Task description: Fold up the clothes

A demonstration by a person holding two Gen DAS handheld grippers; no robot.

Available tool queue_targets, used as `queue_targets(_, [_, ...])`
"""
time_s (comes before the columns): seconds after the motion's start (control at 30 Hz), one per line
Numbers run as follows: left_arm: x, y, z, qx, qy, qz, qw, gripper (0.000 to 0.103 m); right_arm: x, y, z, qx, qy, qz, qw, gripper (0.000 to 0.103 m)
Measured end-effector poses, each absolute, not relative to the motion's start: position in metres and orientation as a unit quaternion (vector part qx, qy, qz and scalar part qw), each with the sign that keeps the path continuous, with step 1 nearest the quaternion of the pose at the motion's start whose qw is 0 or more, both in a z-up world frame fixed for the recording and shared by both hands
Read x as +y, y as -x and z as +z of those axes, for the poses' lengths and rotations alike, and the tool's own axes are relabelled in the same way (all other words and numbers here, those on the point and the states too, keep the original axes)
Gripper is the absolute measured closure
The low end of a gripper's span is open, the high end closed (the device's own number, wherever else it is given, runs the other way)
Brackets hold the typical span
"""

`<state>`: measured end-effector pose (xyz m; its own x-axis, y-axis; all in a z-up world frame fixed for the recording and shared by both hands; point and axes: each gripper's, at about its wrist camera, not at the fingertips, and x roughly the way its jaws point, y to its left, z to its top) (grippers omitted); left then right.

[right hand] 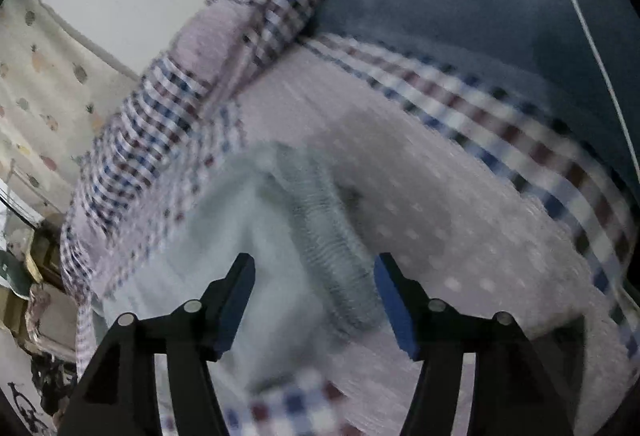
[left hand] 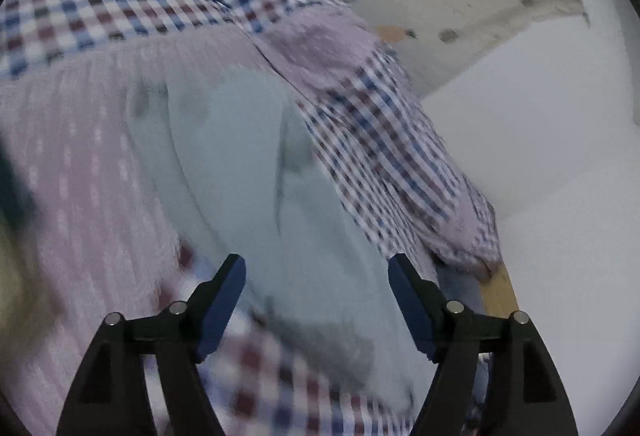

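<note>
Both my left gripper [left hand: 316,270] and right gripper [right hand: 316,268] gape empty over the garment [left hand: 248,164]; closing blind risks pinching the quilt [right hand: 440,196] too.

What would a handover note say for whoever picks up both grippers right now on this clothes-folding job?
Left gripper: open, nothing between the fingers, above the pale blue garment.
Right gripper: open, empty, over the garment's ribbed band.
The garment lies on the pink and checked bedspread; frames are blurred, so how far it is folded is unclear.
Left: regrip an edge, finish the fold.
</note>
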<state>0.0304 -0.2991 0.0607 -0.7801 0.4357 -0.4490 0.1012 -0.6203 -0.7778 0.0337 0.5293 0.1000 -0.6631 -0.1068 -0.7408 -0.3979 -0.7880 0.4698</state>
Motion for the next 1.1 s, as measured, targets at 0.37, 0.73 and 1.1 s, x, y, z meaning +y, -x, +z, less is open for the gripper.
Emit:
queue_targets(0.37, [-0.102,-0.054,0.038,-0.318,0.383,0.821,0.281,0.026,0.515,-0.031,0.008,0.47,0.409,0.777,0.09,0.037])
queue_targets(0.73, [-0.029,-0.036,0.034,-0.249,0.42,0.809,0.328,0.026,0.513,-0.004,0.058,0.398,0.375,0.832,0.091,0.079])
queue_targets(1.1, [0.047,-0.055,0.041,-0.074,0.42,0.841,0.333,0.026,0.53,-0.037,0.002,0.46,0.388,0.787,0.139,0.069])
